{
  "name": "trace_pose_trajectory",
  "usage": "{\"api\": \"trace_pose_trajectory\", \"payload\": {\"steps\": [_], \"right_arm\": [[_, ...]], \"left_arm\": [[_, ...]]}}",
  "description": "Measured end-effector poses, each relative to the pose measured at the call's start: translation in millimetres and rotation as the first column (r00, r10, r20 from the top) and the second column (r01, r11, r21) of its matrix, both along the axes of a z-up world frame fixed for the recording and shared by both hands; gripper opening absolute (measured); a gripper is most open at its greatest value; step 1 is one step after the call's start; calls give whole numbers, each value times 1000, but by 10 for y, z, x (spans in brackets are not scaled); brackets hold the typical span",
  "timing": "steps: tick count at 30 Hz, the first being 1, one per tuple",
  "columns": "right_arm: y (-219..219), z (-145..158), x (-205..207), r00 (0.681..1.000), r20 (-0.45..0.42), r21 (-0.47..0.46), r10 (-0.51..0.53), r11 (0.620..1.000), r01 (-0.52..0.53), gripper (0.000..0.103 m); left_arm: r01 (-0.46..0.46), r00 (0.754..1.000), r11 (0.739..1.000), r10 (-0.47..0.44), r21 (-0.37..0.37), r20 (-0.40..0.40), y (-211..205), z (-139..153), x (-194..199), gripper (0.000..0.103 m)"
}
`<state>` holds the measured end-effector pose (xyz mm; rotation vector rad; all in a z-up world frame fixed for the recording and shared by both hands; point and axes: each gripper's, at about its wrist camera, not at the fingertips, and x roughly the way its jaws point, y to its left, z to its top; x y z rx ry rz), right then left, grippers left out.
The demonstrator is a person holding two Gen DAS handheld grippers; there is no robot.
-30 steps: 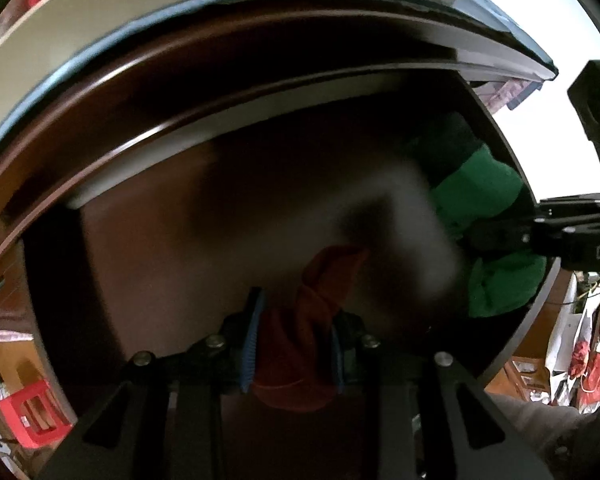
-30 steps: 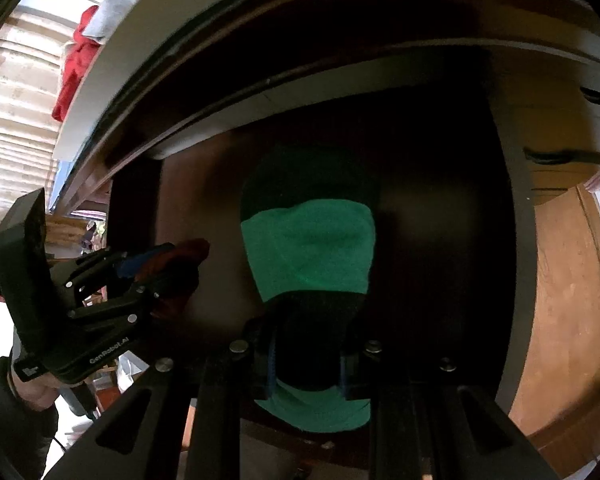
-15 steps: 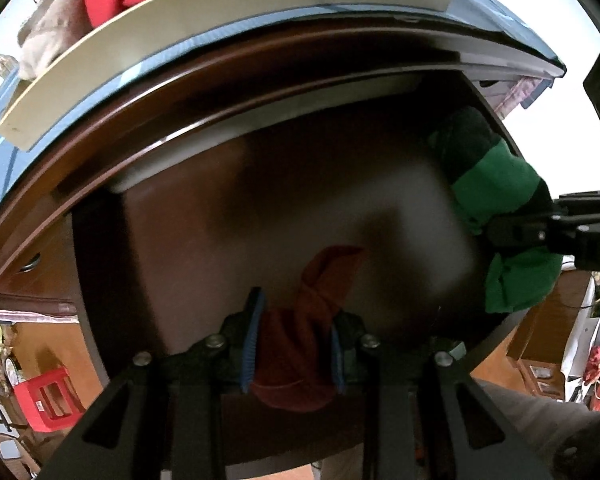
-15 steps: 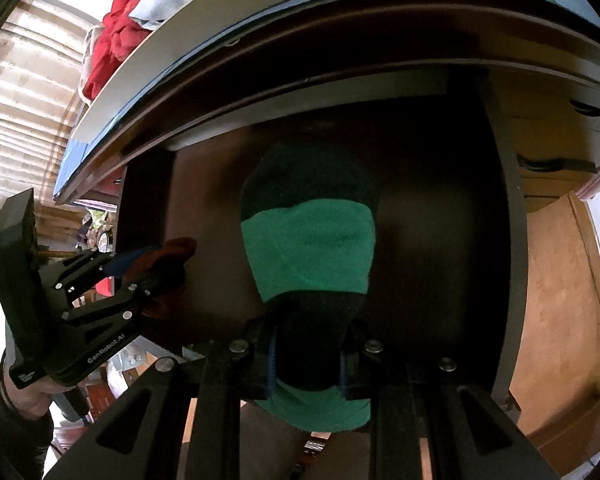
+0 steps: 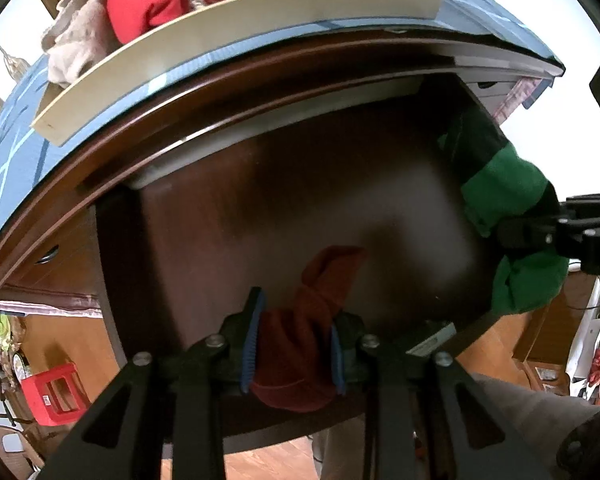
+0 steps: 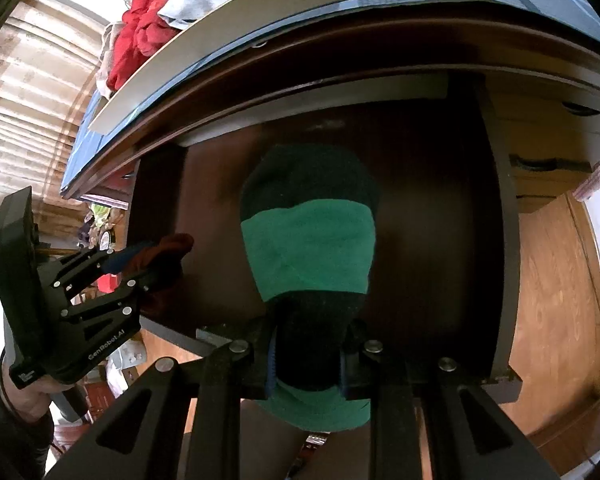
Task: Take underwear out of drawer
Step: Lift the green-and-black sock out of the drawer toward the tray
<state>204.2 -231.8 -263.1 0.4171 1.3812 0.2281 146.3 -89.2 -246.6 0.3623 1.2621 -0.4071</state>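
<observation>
You are emptying the dark wooden drawer [image 5: 228, 240], whose floor is showing bare across mid-frame.
Your right gripper [image 6: 306, 356] is pinching the green-and-black underwear [image 6: 312, 248] at centre; your left gripper [image 5: 294, 344] is clamping the rust-red underwear [image 5: 312, 320] low centre; both are awaiting set-down.

My left gripper [image 5: 294, 346] and right gripper [image 6: 308, 356] each pinch underwear above the drawer [image 6: 440, 216], left piece [image 5: 300, 344] beside right piece [image 6: 312, 240]. Clothes pile [image 5: 140, 4] on the top behind the drawer.

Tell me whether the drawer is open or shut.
Open. The drawer is pulled out from under the tabletop, its bare brown floor showing below the green underwear in the right gripper.
</observation>
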Motion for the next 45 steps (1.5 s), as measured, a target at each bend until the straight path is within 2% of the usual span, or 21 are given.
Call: {"api": "trace_pose_trajectory", "payload": {"steps": [17, 30, 37, 45], "right_arm": [[-18, 263, -149, 999, 46, 29, -17, 999, 16, 24], [-104, 378, -158, 997, 68, 44, -32, 999, 29, 24], [-176, 488, -161, 995, 87, 59, -43, 998, 38, 24], [-268, 518, -180, 994, 88, 65, -70, 996, 64, 24]], "left_arm": [[23, 999, 1000, -22, -2, 33, -11, 258, -102, 27], [55, 998, 996, -55, -67, 13, -148, 423, -190, 27], [86, 996, 993, -83, -85, 37, -274, 589, -205, 27], [115, 993, 988, -111, -106, 39, -375, 637, -171, 27]]}}
